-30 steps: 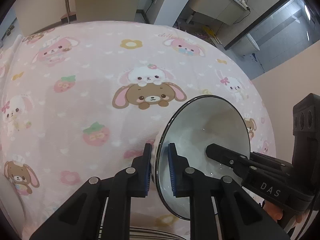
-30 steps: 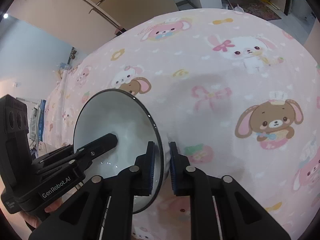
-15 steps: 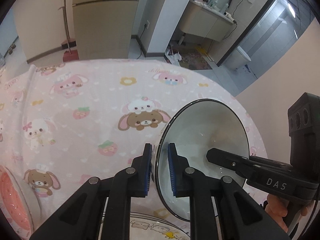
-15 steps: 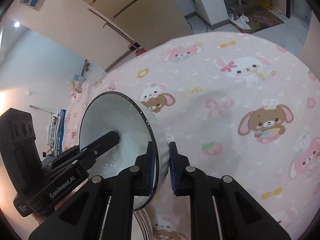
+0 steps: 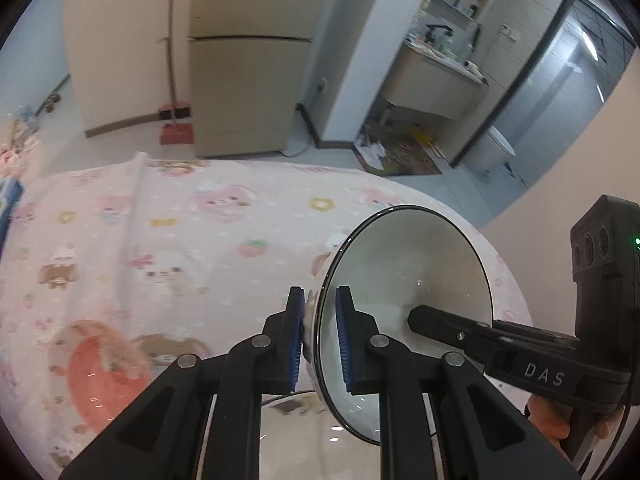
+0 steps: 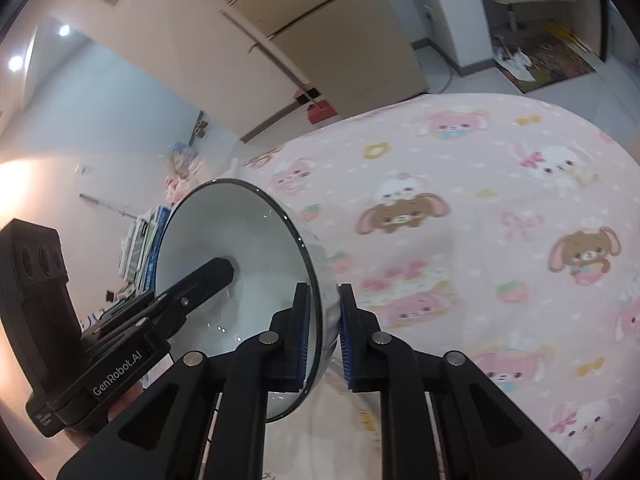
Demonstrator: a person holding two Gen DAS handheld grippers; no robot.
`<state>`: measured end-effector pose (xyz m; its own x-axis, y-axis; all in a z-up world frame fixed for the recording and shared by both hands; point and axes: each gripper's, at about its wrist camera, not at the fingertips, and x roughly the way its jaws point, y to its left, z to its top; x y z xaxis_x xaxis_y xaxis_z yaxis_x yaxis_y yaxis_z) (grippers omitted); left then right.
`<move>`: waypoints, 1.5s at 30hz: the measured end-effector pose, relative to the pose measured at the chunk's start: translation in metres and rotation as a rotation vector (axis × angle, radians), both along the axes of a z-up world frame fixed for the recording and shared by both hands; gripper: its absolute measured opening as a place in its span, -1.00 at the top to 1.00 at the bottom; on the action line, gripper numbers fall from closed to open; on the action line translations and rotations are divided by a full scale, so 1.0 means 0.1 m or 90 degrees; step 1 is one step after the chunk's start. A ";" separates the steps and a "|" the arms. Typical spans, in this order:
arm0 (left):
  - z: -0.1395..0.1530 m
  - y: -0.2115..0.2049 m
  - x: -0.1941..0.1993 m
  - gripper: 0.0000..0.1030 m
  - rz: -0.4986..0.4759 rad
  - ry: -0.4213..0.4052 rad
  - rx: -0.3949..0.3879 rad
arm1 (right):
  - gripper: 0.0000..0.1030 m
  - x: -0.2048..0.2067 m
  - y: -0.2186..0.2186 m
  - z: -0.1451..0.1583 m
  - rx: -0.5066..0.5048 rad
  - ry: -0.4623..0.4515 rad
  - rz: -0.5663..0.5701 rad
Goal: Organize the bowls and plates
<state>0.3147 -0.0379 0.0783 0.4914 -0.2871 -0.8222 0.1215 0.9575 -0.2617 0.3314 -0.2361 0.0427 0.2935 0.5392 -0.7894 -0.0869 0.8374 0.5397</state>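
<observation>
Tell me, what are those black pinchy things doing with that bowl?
A person holds a gripper in each hand, and both are pinching one white bowl by its rim, on opposite sides. The left gripper and the right gripper each have one pad inside the bowl and one outside. The bowl is up in the air above the pink bunny tablecloth, not resting on it. A pink bowl sits on the cloth, off to the side.

White bowl (image 5: 404, 276) w/ dark rim; pink bunny-print cloth (image 5: 192, 248).
</observation>
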 end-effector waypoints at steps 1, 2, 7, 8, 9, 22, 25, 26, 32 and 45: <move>0.03 0.09 -0.04 0.67 0.010 -0.005 0.006 | 0.74 -0.02 0.11 0.02 -0.004 -0.005 0.012; 0.06 0.20 -0.08 0.67 0.020 -0.008 0.008 | 0.74 -0.04 0.23 0.03 -0.007 -0.007 0.024; 0.02 0.74 -0.21 0.67 0.071 -0.002 0.009 | 0.74 -0.12 0.75 0.01 0.006 0.003 0.060; 0.01 0.86 -0.25 0.67 0.081 0.001 0.008 | 0.74 -0.13 0.86 0.00 0.007 0.004 0.065; -0.02 0.95 -0.27 0.67 0.089 0.001 0.009 | 0.74 -0.14 0.97 -0.01 0.005 0.003 0.073; -0.27 1.97 -0.61 0.67 0.177 0.021 0.008 | 0.73 -0.29 2.03 -0.15 -0.006 0.022 0.164; -0.35 2.04 -0.64 0.66 0.187 0.024 0.015 | 0.72 -0.32 2.16 -0.18 -0.018 0.020 0.167; -0.38 2.06 -0.64 0.66 0.188 0.028 0.014 | 0.72 -0.33 2.18 -0.19 -0.023 0.020 0.168; -0.51 2.06 -0.62 0.66 0.181 0.042 0.010 | 0.72 -0.30 2.18 -0.31 -0.024 0.032 0.165; -0.66 1.94 -0.56 0.66 0.162 0.056 0.064 | 0.69 -0.27 2.21 -0.47 -0.048 0.043 0.158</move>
